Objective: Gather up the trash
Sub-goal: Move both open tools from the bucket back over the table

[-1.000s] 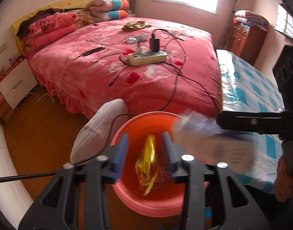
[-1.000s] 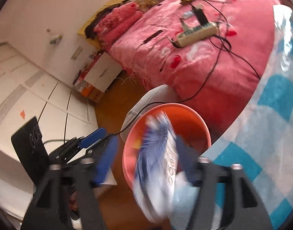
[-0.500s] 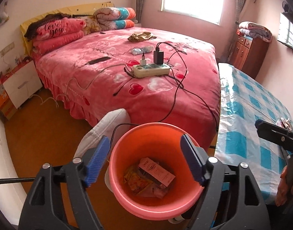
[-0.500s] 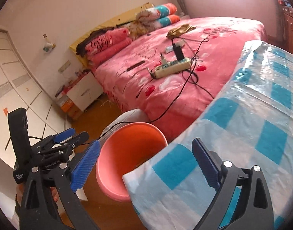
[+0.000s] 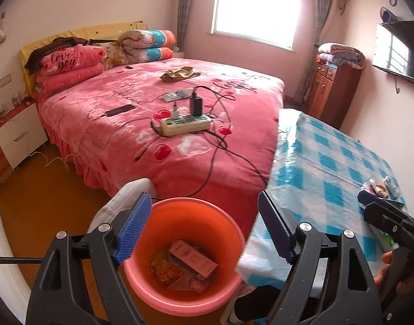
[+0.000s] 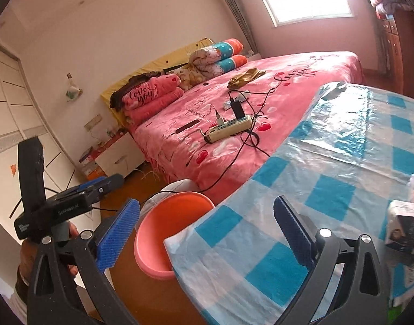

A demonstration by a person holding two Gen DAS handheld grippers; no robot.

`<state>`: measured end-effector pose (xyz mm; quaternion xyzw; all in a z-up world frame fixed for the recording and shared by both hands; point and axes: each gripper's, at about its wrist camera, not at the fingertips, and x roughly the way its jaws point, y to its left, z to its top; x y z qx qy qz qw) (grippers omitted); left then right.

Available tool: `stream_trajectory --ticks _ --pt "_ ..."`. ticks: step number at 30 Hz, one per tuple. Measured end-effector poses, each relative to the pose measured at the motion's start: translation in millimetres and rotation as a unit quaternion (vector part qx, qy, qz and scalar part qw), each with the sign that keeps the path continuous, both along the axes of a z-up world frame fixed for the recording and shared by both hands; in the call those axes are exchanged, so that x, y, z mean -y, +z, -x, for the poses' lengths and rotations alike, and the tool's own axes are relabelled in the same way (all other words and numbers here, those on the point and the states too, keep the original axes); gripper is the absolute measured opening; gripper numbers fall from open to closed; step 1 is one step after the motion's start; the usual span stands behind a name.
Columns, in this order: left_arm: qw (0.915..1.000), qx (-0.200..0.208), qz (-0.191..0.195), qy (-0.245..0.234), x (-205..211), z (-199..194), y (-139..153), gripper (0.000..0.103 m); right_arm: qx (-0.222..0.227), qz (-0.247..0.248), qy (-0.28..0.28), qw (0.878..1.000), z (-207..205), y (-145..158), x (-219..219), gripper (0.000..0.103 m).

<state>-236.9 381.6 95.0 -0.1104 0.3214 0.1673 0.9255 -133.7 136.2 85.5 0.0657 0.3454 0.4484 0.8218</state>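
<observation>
Bucket (image 6: 152, 233) rim — half-hidden behind table (image 6: 328, 189)

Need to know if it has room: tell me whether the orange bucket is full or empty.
Neither: the orange bucket holds a few wrappers on its bottom, with the walls bare above.

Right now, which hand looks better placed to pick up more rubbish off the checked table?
Probably the right hand-held gripper: open over the table, near the carton. The left hangs over the bucket.
</observation>
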Motion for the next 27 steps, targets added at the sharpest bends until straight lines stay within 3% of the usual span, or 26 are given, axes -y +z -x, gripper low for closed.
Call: stream_trajectory --ticks 9,27 --pt "0.9993 0.003 0.018 -0.034 38.9 -17.6 12.4 0.082 0.011 -0.016 -0.023 1.000 3.5 11.1 41.3 0.098" --pt "0.9950 -0.010 -0.023 -0.097 131.5 -52.9 15.9 0.083 0.055 0.004 -0.101 0.993 -8.6 19.5 117.9 0.098"
